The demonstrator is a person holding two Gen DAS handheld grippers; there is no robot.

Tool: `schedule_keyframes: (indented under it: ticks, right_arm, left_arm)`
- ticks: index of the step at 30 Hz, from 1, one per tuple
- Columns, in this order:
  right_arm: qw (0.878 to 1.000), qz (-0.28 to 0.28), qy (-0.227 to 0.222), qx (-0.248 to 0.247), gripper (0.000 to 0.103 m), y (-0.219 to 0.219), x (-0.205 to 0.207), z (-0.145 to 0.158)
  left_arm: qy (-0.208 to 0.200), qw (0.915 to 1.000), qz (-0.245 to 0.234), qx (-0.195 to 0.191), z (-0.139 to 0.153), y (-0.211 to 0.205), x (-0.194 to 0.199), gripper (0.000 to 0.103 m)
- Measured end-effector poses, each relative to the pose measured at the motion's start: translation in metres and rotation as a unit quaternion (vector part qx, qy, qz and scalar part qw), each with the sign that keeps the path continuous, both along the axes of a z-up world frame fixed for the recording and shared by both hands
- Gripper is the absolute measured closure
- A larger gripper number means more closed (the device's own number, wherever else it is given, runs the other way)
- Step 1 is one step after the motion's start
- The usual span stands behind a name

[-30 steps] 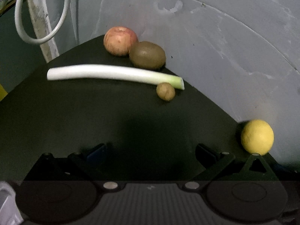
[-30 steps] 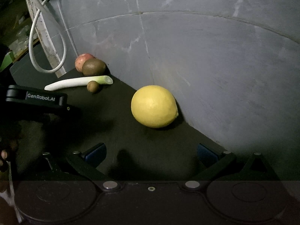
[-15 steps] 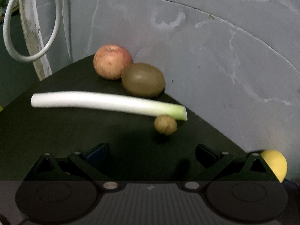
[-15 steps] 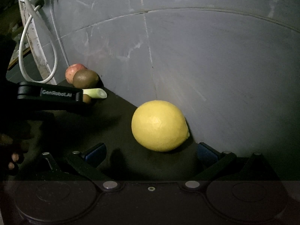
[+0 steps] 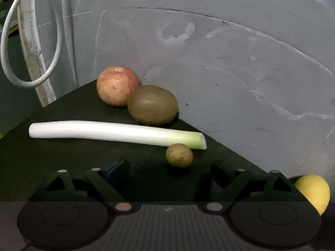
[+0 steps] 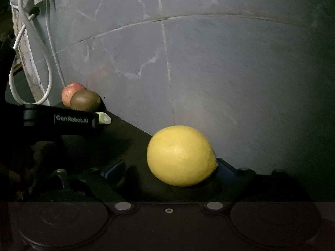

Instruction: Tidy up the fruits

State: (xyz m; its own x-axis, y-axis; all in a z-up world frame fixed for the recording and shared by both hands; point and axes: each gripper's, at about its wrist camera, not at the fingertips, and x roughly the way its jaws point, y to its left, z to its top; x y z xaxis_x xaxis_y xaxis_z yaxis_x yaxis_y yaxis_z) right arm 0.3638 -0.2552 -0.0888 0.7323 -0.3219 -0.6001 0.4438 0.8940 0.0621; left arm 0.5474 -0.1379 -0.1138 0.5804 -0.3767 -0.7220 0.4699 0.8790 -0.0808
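On the dark table point(image 5: 62, 159), a red apple point(image 5: 117, 85) and a brown kiwi point(image 5: 152, 104) sit against the grey wall. A white-green leek point(image 5: 113, 132) lies in front of them, with a small brown round fruit point(image 5: 179, 155) touching its green end. My left gripper point(image 5: 167, 173) is open, just short of that small fruit. A yellow lemon point(image 6: 181, 155) lies by the wall between the open fingers of my right gripper point(image 6: 169, 171); the right fingertip point(image 6: 225, 167) is close beside it. The lemon also shows in the left wrist view point(image 5: 314, 190).
The grey tiled wall point(image 5: 230, 62) runs along the table's far edge. A white cable loop point(image 5: 31, 41) hangs by a white post at the left. The left gripper's body point(image 6: 60, 121) crosses the left of the right wrist view, hiding most of the leek point(image 6: 104, 118).
Both grippers have moved forward. The small brown fruit now lies close ahead of the left fingers, and the lemon now sits between the right fingers.
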Motion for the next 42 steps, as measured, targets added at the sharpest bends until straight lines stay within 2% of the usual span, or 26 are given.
schedule_keyframes:
  ticks: [5,9,15,19,29,42]
  right_arm:
    - [1.0,-0.011,0.003,-0.011,0.017,0.003,0.003,0.001]
    - [1.0,-0.015,0.004,-0.017,0.028,0.004,0.004,0.001]
    - [0.999,-0.027,0.013,-0.034,0.039,0.008,0.008,0.001]
    - [0.999,-0.027,0.017,-0.041,0.04,0.009,0.009,0.0]
    - [0.999,-0.023,0.006,-0.029,0.041,0.005,0.002,0.001]
    - [1.0,0.015,-0.016,0.0,0.041,0.001,-0.019,0.005]
  left_arm:
    - [-0.004,0.9999,-0.015,-0.007,0.001,-0.004,-0.003,0.027]
    - [-0.005,0.9997,-0.015,-0.019,0.002,-0.003,0.0,0.041]
    - [-0.006,0.9996,-0.01,-0.024,0.003,-0.002,0.002,0.062]
    - [-0.005,0.9996,-0.016,-0.021,0.004,-0.003,-0.001,0.072]
    - [0.004,0.9993,-0.034,-0.016,0.005,-0.002,-0.018,0.073]
    - [0.023,0.9993,-0.024,-0.018,0.015,0.01,-0.043,0.073]
